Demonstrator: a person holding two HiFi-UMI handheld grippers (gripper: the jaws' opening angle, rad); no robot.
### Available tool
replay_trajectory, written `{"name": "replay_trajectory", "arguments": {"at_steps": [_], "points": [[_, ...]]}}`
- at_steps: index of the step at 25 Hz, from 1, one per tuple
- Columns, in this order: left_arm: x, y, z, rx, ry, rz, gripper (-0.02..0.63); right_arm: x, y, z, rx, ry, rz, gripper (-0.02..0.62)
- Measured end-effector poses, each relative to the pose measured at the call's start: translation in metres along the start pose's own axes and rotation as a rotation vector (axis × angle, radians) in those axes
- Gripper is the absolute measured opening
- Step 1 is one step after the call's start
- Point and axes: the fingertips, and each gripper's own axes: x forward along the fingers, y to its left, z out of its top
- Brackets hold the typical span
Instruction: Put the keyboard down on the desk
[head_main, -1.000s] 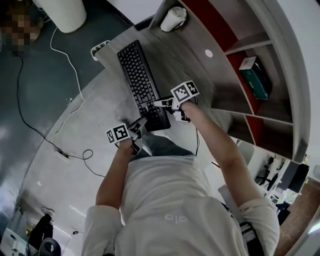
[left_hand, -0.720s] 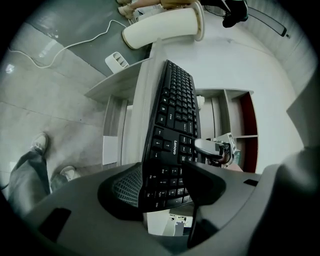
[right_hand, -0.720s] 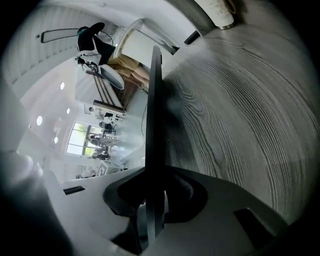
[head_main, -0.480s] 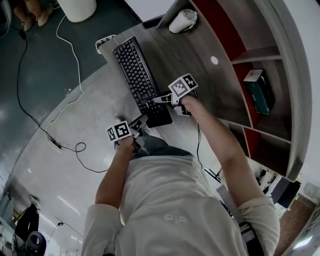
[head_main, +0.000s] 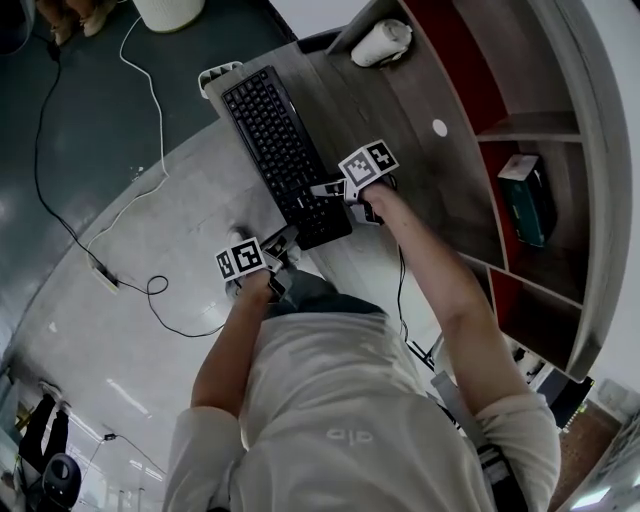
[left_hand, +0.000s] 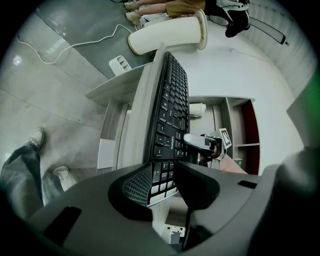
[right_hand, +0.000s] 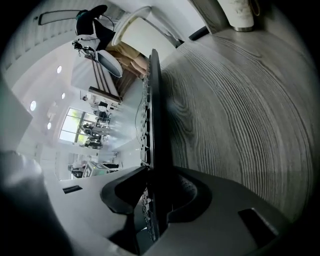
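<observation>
Keyboard (head_main: 280, 150) looks down on the desk (head_main: 400, 110), running from centre toward 11 o'clock. Right gripper (head_main: 322, 187), on its 3 o'clock edge, is opening around that edge, I'd guess to let go. Left gripper (head_main: 283, 240) at 7 o'clock is closing around the near corner without pinching it yet, probably to steady it.

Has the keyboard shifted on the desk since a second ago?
Yes, slightly. In the head view the keyboard has its far end closer to the power strip at the corner of the desk than before.
</observation>
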Motion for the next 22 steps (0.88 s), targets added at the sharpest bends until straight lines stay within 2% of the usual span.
{"name": "replay_trajectory", "arguments": {"at_steps": [16,22], "points": [[0.013,-0.007,0.01,0.012,0.013,-0.023,0.12,0.0,-0.037,0.018,-0.06,-0.109,-0.304,0.244],[0.015,-0.008,0.011,-0.005,0.0,-0.034,0.104,-0.001,-0.044,0.018,-0.064,-0.178,-0.383,0.261]]}}
